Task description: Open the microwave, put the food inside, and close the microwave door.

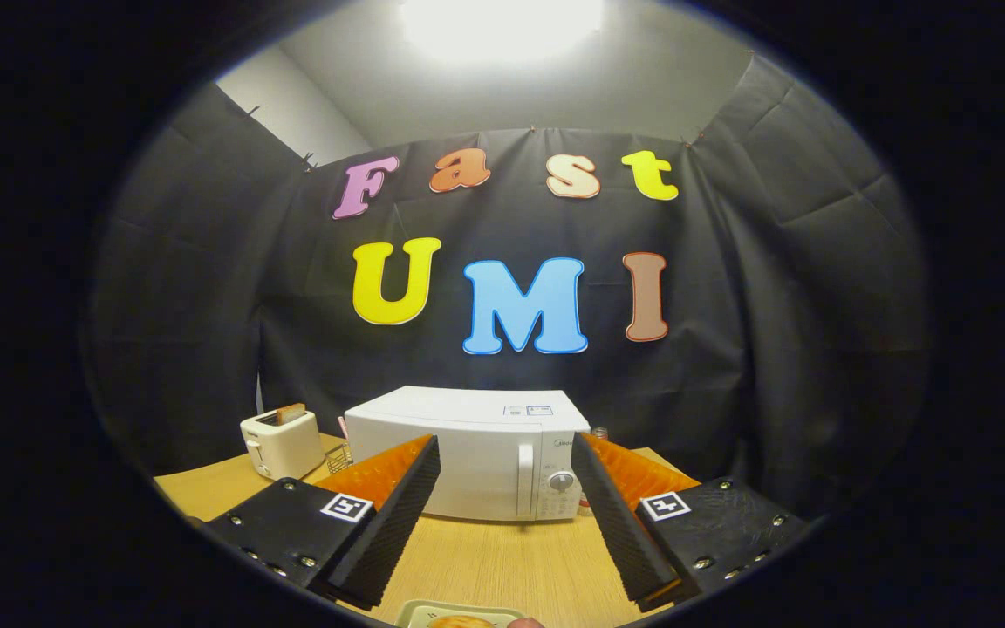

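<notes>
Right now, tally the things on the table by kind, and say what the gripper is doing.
Microwave, white, door shut: 1
Toaster, with a slice in its slot: 1
Plate of food, just below the fingers: 1
Small wire rack, between toaster and microwave: 1
Total: 4
Gripper: open, holding nothing, microwave beyond its fingers.

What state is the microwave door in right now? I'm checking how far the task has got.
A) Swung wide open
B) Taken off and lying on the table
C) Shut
C: the microwave beyond the open, empty claw has its door flush with the front, handle beside the control panel.
</notes>
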`<state>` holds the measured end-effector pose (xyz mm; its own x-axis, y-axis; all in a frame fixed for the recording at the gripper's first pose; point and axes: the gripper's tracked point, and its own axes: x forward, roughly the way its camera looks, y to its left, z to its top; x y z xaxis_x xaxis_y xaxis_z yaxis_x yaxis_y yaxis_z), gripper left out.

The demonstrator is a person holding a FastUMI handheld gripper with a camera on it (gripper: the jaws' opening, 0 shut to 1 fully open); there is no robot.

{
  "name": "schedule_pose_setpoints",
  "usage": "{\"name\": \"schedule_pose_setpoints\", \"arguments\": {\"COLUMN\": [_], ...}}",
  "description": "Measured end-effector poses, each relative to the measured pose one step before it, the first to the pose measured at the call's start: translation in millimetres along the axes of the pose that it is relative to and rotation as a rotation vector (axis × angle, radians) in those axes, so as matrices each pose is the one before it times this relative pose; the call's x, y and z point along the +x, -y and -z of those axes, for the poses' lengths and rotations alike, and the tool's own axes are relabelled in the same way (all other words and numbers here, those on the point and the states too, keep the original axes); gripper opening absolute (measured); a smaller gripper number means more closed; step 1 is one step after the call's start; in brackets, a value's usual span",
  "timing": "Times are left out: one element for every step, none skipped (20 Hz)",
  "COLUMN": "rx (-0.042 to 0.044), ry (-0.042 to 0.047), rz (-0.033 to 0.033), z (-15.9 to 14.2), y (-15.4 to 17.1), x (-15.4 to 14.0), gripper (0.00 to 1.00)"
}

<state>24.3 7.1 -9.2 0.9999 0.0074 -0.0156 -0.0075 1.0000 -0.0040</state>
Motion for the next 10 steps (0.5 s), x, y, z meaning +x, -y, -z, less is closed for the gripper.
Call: {"name": "schedule_pose_setpoints", "arguments": {"rx": [-0.0004, -0.00037, 0.00046, 0.00207, 0.00354, 0.00334, 0.00163, -0.00037, -0.00261, -0.00269], "ry": [-0.00066, 0.00029, -0.00009, -0.00049, -0.00161, -0.00166, -0.00229, -0.00257, -0.00213, -0.00165], "rz": [-0.00098, -0.00094, 0.00006, -0.00097, -0.00194, -0.00105, -0.00127, -0.00278, -0.00183, -0.00214], "z": [0.2, 0.61, 0.03, 1.57, 0.2, 2.03, 0.86, 2.12, 1.66, 2.47], "y": [0.08, -0.26, -0.01, -0.25, -0.69, 0.07, -0.25, -0.38, 0.01, 0.14], "x": [2.88, 3.05, 4.37, 4.87, 5.58, 5.64, 6.02, 6.31, 6.86, 6.49], "gripper": [0.96, 0.96, 0.96, 0.96, 0.96, 0.96, 0.96, 0.96, 0.96, 0.96]}}
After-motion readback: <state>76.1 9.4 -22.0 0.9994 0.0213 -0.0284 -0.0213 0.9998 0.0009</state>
